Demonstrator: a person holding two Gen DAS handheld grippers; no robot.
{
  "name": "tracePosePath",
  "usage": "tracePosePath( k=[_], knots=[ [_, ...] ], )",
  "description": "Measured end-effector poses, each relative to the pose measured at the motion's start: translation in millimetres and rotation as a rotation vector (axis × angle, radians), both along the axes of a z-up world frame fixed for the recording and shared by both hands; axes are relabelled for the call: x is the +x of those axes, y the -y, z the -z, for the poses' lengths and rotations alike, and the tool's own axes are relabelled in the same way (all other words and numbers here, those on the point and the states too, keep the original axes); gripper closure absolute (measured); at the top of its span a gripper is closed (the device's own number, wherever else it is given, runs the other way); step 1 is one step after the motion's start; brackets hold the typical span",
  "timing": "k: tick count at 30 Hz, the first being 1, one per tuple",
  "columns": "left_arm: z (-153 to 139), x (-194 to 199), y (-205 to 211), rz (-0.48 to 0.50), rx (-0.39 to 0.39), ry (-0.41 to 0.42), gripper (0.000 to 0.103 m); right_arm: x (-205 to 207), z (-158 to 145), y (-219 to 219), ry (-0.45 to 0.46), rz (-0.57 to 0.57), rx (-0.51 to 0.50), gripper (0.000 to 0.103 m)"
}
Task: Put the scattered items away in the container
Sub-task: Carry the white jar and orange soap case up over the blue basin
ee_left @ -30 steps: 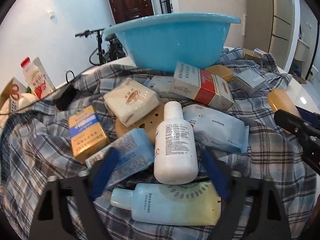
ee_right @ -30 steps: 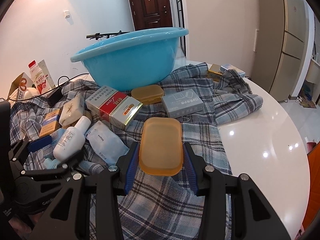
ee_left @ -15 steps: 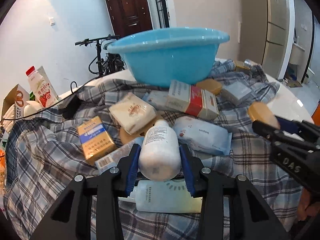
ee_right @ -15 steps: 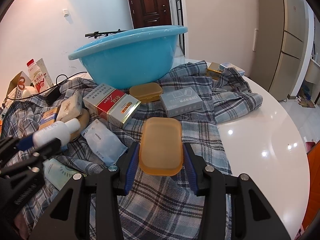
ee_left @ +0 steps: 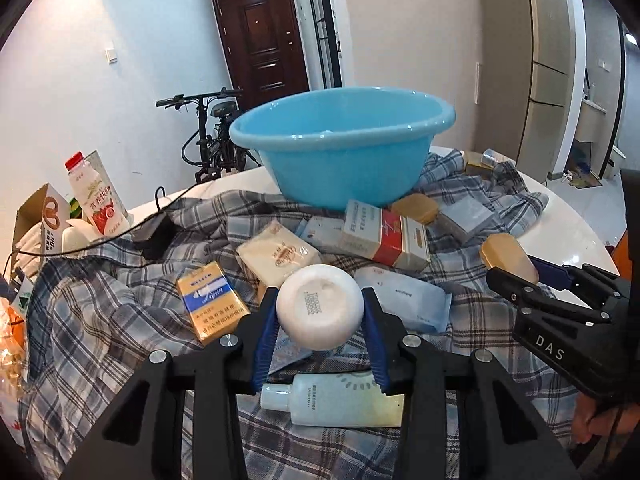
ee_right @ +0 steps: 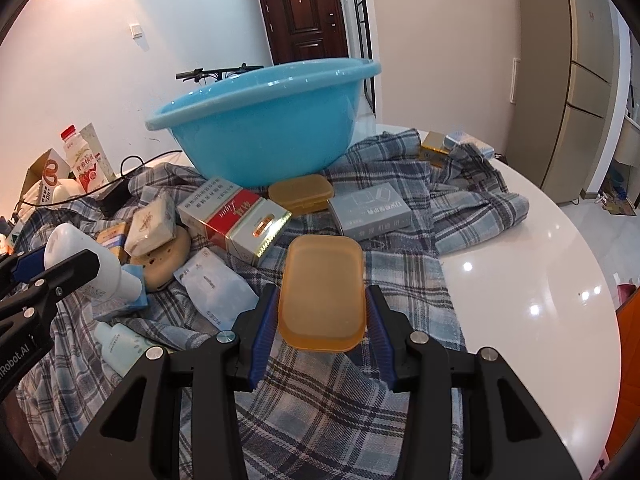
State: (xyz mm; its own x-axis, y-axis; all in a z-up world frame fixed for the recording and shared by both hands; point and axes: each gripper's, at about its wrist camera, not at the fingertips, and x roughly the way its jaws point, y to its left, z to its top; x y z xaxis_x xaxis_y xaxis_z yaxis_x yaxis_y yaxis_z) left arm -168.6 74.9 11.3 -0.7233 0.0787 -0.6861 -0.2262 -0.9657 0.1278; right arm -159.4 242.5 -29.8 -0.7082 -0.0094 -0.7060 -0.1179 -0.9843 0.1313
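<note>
Left tongs [ee_left: 320, 322] clamped on white bottle [ee_left: 320, 312], lifted clear of plaid cloth [ee_left: 100, 320], base toward camera. Right tongs [ee_right: 322, 312] clamped on amber soap box [ee_right: 322, 292]. Blue basin [ee_left: 344, 152] beyond, on cloth. Between: red-white carton [ee_left: 386, 236], cream packet [ee_left: 280, 254], yellow box [ee_left: 212, 306], wipes pack [ee_left: 404, 304]. Bare counter [ee_right: 540, 280] at right edge.

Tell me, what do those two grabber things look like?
Both are black plastic. The left gripper and the right gripper have blue ridged pads and round silver bolts. White letters "DAS" mark the right one's side.
</note>
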Motion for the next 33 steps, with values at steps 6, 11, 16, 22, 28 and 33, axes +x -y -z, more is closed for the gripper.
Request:
tracePosePath(
  k=[6,11,16,22,28,33],
  knots=[
    [-14,-3,3,0.0,0.021,-0.013,0.061,2,-11,2,-0.01,-0.009,0.026,0.061],
    [-28,-5,2,0.01,0.033,-0.039,0.061,3,-29,3,-0.033,-0.02,0.045,0.061],
    [-48,-7,-1,0.029,0.041,-0.073,0.061,4,-55,4,-0.081,-0.038,0.056,0.061],
    [-74,-12,-5,0.04,0.055,-0.126,0.061,0,-88,4,-0.146,-0.042,0.08,0.061],
    [-91,-20,-8,0.046,0.082,-0.157,0.061,-8,-111,3,-0.194,-0.036,0.09,0.061],
    [-104,-29,-9,0.04,0.089,-0.182,0.061,-19,-126,3,-0.224,-0.038,0.1,0.061]
  ],
)
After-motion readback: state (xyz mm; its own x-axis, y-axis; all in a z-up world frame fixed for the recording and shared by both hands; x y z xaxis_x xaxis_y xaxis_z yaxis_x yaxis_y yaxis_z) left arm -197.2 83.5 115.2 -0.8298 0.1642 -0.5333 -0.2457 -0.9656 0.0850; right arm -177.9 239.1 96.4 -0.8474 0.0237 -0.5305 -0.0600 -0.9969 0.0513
